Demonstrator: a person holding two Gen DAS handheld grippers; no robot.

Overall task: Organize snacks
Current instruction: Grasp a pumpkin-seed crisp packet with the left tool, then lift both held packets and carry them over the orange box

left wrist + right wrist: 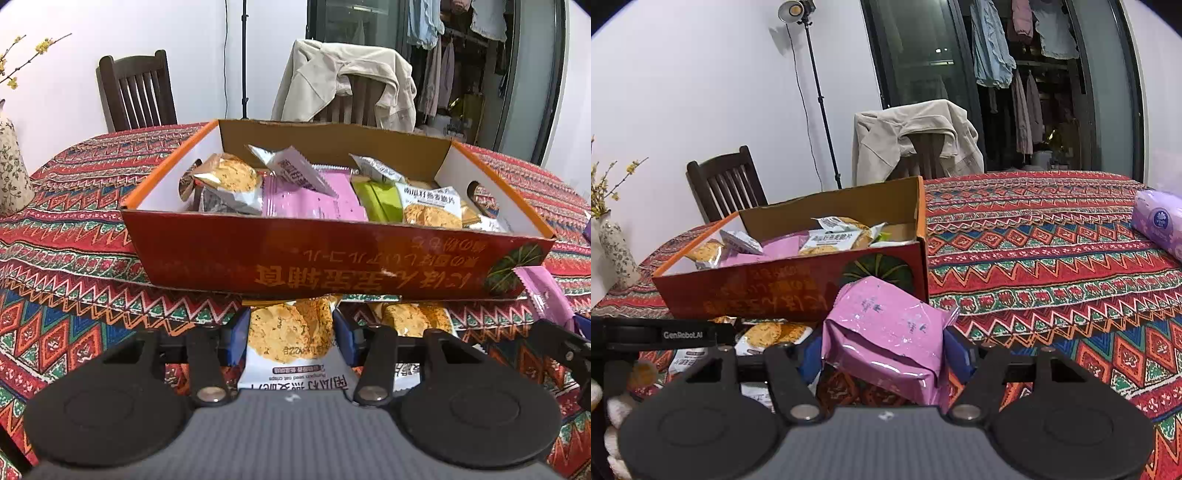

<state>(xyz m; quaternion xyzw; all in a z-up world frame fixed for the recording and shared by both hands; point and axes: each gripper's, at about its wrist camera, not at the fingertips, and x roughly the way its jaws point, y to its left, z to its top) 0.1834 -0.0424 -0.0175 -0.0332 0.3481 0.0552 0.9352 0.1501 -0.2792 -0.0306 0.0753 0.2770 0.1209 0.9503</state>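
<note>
Even indoor light, studio lamp (796,10) lit upper left; strong fisheye bending at edges; dark corners; focus sharp.

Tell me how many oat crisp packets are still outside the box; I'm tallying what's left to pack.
2 visible: one oat crisp packet between the left tool's fingers, another lying on the tablecloth beside it, before the box. More may hide behind the tools.

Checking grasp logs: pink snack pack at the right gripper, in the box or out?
Out. The pink snack pack sits between the right gripper fingers, in front of the orange snack box.
</note>
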